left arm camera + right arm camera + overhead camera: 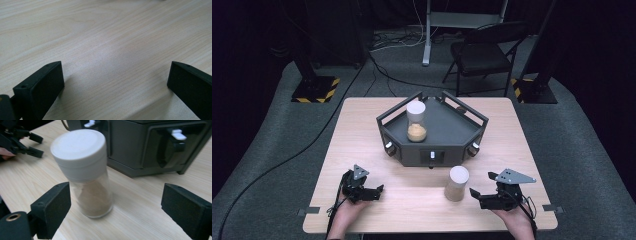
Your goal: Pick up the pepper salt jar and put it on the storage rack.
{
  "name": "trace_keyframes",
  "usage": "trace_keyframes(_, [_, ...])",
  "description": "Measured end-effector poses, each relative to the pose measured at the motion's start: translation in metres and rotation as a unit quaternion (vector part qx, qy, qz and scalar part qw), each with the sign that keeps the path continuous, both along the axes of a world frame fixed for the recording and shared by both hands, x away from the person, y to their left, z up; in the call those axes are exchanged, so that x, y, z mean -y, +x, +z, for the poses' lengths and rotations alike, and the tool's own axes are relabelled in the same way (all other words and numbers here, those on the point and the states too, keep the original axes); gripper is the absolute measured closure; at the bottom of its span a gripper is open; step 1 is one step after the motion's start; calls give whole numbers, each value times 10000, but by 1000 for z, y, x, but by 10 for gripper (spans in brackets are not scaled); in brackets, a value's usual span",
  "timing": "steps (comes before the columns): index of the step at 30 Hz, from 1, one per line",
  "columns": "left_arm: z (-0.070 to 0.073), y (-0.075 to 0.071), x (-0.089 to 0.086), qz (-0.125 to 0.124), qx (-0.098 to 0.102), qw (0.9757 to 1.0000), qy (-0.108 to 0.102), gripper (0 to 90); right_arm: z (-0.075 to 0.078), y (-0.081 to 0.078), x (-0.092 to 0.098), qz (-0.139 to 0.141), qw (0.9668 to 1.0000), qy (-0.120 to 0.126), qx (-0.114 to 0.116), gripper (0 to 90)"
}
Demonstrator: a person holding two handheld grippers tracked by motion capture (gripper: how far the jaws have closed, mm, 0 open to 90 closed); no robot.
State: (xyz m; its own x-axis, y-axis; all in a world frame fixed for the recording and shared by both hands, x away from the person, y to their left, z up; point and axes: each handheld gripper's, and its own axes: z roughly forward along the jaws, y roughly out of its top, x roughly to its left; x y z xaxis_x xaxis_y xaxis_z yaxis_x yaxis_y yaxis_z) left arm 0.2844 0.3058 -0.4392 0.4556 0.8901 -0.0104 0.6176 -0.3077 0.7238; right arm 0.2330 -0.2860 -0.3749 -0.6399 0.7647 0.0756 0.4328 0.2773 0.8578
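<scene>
**Currently: jar on table, right gripper spread beside it, nothing held**

Jar (456,183) is seen standing upright on the wooden table (362,130), lower centre-right of the high view, just in front of the dark grey tray (434,131). A second jar (416,121) is seen standing inside that tray.

Right gripper (474,192) is held just right of the near jar, jaws spread wide, no pad contact. In the right gripper view the jar (83,173) sits off-centre between the jaws, close to the left pad. Left gripper (380,189) is held at lower left, jaws spread, bare wood between them.

Handling, judged: clear cylindrical body, probably glass or hard plastic, so rigid and smooth, likely slippery under the pads. White lid is wider than the body. Tan powder fills the lower half, so weight is expected low and modest, and tipping is unlikely. Best taken on the clear wall just below the lid, centred first. If glass, a drop could break it.
</scene>
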Motion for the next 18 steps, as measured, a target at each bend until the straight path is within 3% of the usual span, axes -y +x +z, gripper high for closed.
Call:
trace_keyframes(8, [0,0,0,0,0,10000,1,2,0,7,-14,286,9996,80,10,87])
trace_keyframes(18, [0,0,0,1,1,10000,1,2,0,16,-31,428,9991,70,15,115])
